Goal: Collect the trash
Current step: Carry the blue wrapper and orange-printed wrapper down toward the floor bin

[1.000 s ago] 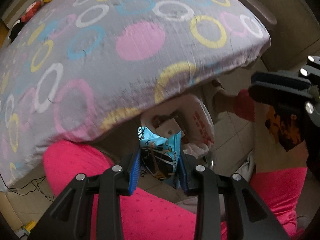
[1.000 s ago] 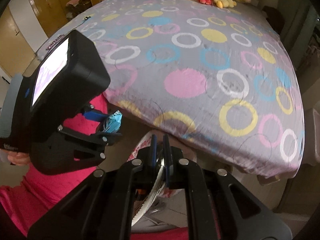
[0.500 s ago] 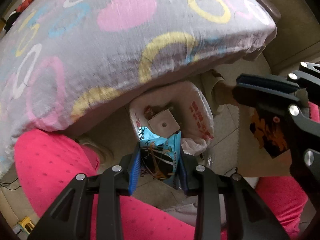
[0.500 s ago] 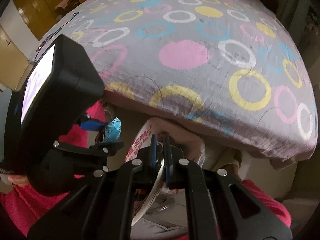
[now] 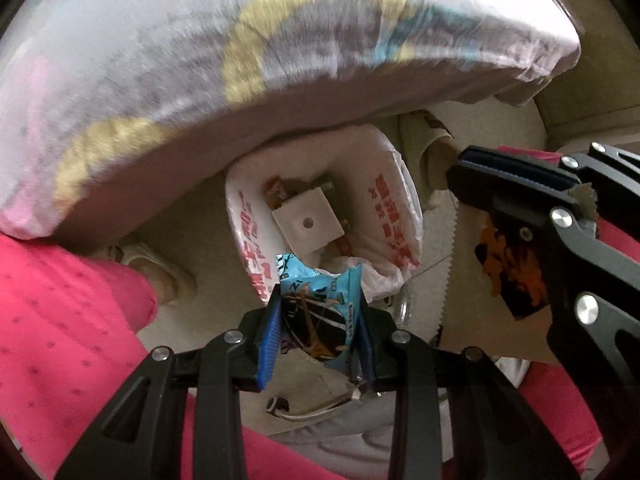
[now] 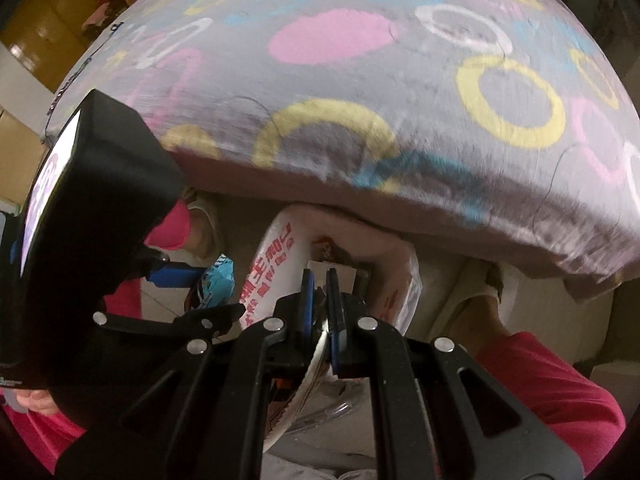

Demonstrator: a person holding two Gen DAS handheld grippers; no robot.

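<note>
We hold both tongs pointing steeply downward, side by side. Our left tongs (image 5: 318,332) are partly closed, their blue pads pressed against the two sides of a blue snack wrapper (image 5: 316,312). Our right tongs (image 6: 320,312) are almost fully closed, pinching the thin rim of a white plastic bag (image 6: 272,276). Our pink-clad legs (image 5: 60,320) show below.

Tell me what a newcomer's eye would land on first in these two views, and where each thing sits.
First the bedspread, grey with coloured rings, arching across the top of both views. Below its edge gapes a white plastic bag with red print, a white square card lying inside it. The left hand-held gripper pinches a blue snack wrapper just at the bag's mouth, while the right hand-held gripper clamps the bag's rim.
</note>
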